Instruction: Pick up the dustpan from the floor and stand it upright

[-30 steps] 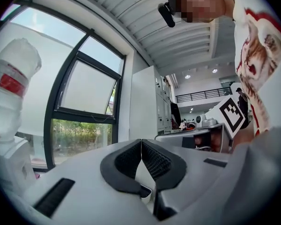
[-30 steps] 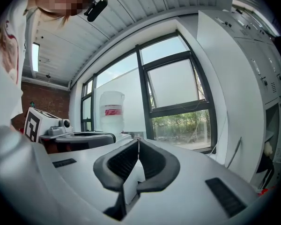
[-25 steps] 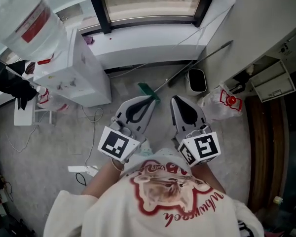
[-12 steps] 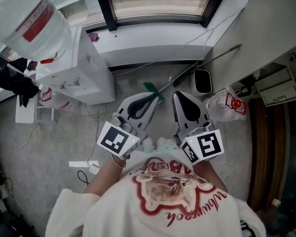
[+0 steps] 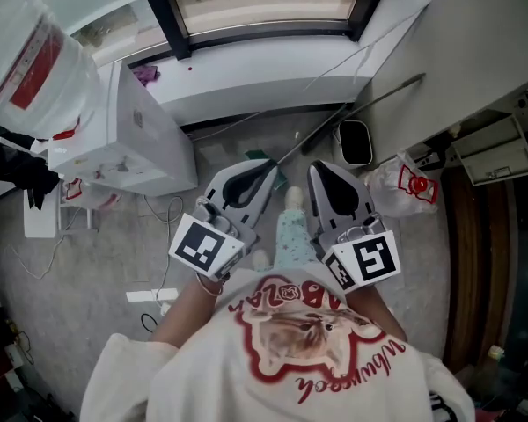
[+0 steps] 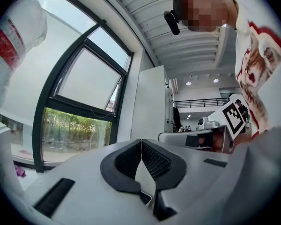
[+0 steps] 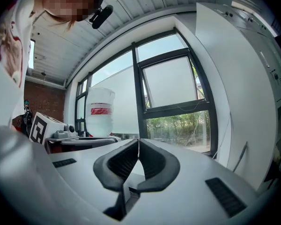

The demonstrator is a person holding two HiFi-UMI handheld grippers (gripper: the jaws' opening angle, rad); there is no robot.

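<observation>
In the head view a long thin grey handle slants from the right wall down to a green head on the floor; I take it for the dustpan. The left gripper hides most of that head. My left gripper is held level above it, pointing at the window, pads together with nothing between them. My right gripper is beside it, shut and empty too. The left gripper view and the right gripper view show only window and room beyond the closed pads.
A water dispenser with its bottle stands at the left, cables on the floor beside it. A small black-and-white bin and a plastic bag sit at the right by a cabinet. The person's trouser leg shows between the grippers.
Both grippers moved forward towards the window. The green head, plain before, is now mostly covered by the left gripper. A trouser leg has stepped in between the grippers.
</observation>
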